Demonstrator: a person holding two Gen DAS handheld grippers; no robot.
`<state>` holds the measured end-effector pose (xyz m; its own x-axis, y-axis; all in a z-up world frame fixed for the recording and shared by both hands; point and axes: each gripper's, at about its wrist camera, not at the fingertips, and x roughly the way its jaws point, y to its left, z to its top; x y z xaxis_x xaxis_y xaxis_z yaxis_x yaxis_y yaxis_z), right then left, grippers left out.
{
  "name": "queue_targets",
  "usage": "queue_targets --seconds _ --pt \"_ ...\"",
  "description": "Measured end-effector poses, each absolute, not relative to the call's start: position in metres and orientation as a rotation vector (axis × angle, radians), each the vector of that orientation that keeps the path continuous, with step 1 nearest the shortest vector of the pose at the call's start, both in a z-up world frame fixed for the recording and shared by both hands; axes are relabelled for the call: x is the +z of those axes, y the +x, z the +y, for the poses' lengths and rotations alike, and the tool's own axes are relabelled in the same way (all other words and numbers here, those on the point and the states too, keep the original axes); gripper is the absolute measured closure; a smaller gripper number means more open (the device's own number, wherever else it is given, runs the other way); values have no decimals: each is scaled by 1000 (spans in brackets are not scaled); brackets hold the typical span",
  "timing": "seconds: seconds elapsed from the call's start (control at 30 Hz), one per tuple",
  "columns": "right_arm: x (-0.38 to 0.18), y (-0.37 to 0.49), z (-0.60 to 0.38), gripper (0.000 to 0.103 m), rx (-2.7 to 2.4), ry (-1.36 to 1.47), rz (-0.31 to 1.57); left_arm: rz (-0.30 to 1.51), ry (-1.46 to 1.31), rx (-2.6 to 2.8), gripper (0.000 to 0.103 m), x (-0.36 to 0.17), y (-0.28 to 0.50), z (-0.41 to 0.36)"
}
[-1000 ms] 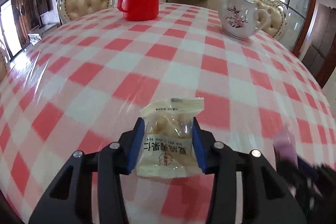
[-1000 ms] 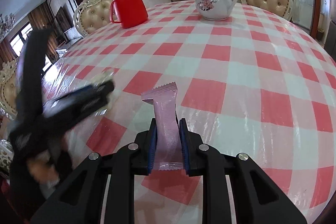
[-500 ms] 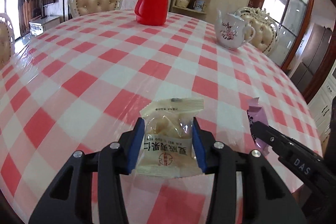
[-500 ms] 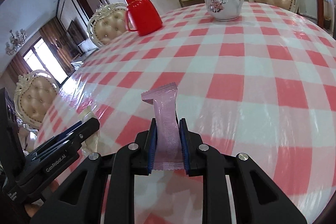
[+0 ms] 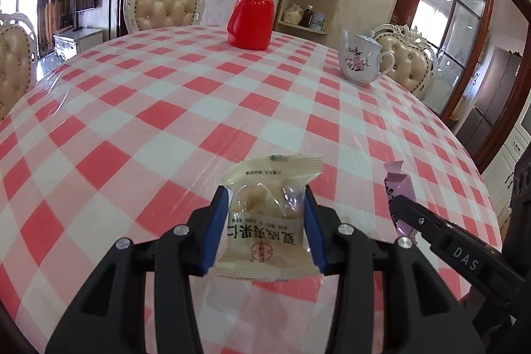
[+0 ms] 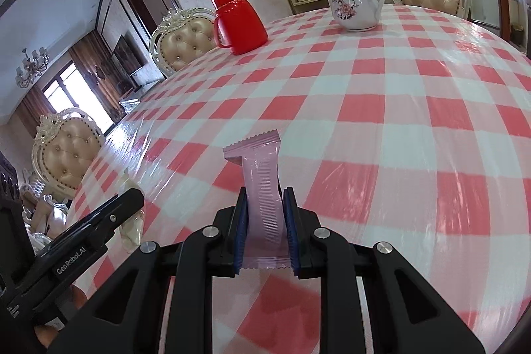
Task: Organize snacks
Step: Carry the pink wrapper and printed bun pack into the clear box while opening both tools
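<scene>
Left wrist view: the left gripper (image 5: 267, 228) was clamped on a cream snack pack (image 5: 267, 221), held above the near part of the checked table (image 5: 166, 108). Just to its right the right gripper (image 6: 264, 228) was pinched tight on a thin pink packet (image 6: 264, 188), standing upright between the blue pads (image 6: 241, 221). Far across the table stood a red flask (image 5: 252, 15) and a white teapot (image 5: 360, 62), well apart
</scene>
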<state>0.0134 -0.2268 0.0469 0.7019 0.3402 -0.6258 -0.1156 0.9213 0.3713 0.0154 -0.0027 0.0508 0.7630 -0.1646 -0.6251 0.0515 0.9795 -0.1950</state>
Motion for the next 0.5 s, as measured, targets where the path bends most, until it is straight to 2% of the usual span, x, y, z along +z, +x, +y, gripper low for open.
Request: queue_targets --seconds 0.5 --pt "45 -46 -215 82 338 430 738 662 -167 -151 59 51 -45 7"
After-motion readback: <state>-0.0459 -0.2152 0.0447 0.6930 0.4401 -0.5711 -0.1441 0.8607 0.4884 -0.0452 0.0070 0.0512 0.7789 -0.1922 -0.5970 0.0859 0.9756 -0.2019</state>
